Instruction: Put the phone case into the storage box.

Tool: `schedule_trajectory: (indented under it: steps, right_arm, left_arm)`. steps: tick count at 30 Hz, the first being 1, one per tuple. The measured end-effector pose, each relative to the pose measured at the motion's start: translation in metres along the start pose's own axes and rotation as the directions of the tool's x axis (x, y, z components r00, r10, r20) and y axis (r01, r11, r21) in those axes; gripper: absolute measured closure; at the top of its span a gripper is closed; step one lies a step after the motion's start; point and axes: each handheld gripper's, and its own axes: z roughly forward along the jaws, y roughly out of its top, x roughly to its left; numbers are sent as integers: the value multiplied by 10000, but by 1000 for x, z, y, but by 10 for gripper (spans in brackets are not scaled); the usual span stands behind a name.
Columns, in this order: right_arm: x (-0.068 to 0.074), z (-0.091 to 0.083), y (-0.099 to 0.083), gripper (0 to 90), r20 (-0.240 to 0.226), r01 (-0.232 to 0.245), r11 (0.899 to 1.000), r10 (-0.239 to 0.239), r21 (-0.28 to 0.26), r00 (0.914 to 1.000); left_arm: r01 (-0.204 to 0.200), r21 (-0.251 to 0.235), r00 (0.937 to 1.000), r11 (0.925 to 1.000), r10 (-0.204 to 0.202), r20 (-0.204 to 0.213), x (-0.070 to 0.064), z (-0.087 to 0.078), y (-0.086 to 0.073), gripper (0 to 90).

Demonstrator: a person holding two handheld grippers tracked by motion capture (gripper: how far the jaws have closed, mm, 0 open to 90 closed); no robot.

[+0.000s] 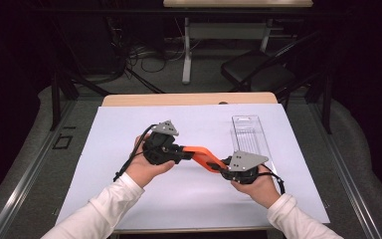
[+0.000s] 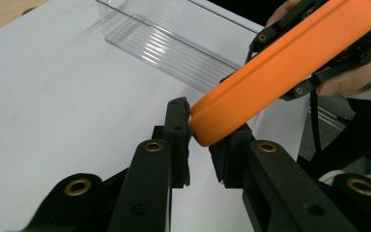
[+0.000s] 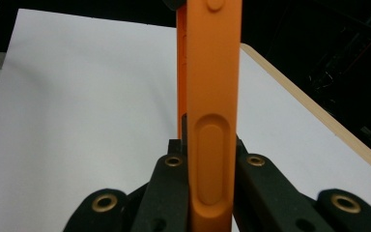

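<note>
Our left gripper [image 2: 200, 140] pinches only the rounded end of the orange case [image 2: 285, 72], held in the air over the white sheet [image 1: 104, 149]; we judge that tip could slip out if either hand twists, since the rubbery skin looks smooth. Our right gripper [image 3: 211, 154] clamps the other end edge-on (a firmer hold). The case is slim, with moulded buttons. The tray [image 1: 250, 137], clear ribbed plastic, lies just beyond.
</note>
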Motion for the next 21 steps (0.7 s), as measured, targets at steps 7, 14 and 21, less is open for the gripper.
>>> schedule_trajectory:
  steps: [7, 14, 21]
  right_arm:
    - [0, 0, 0, 865, 19, 73, 10000, -73, 67, 10000]
    - [1, 0, 1, 863, 21, 159, 9998, -159, 157, 9999]
    - [1, 0, 2, 862, 26, 94, 9998, -94, 197, 10000]
  left_arm:
    - [135, -41, 9999, 9999, -135, -23, -1, 1, -2, 791]
    - [176, -94, 9998, 9998, -176, 51, 0, 0, -4, 802]
    - [182, -127, 9998, 9998, -182, 13, 0, 0, -4, 808]
